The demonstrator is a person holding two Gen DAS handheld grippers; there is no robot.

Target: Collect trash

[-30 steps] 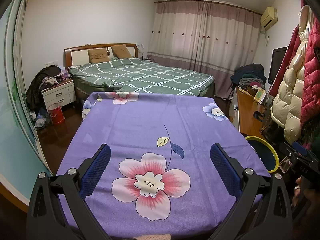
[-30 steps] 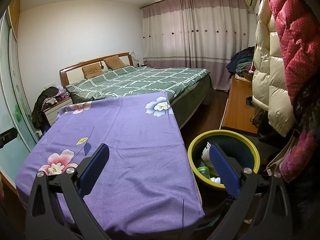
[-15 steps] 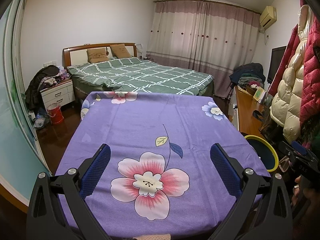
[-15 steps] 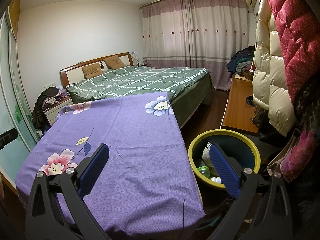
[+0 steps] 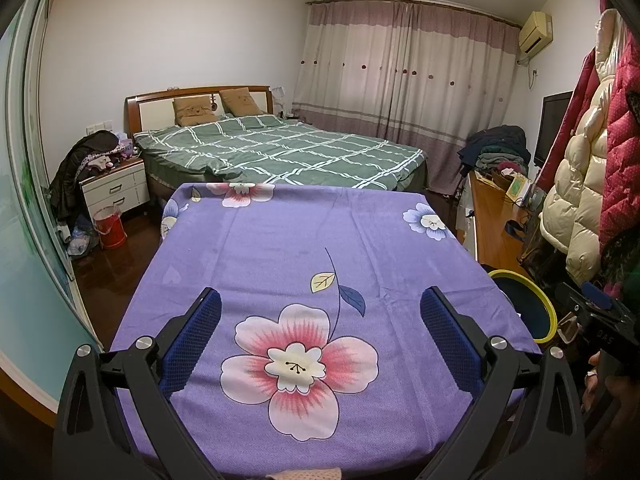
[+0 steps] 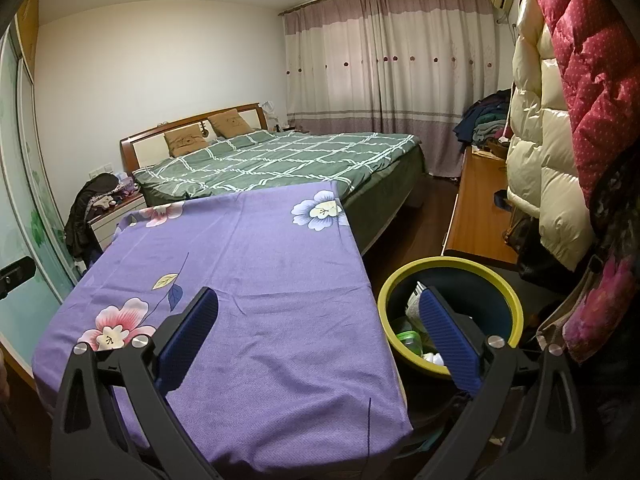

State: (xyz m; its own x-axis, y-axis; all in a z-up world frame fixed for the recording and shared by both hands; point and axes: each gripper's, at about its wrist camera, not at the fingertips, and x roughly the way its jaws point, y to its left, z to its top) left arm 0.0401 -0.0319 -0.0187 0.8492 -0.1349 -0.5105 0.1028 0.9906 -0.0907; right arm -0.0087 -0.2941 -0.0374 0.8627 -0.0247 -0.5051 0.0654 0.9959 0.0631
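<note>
Purple floral cloth (image 5: 280,248) covers desk — left gripper (image 5: 320,320) above it, wide open, empty. Right gripper (image 6: 318,314) wide open, empty — yellow-rimmed bin (image 6: 508,300) beside desk holds trash.

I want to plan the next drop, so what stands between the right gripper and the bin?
Nothing visible does. The right gripper is open and empty, with the bin just ahead and below, beside the purple tablecloth. The bin's mouth is uncovered, with trash inside.
</note>
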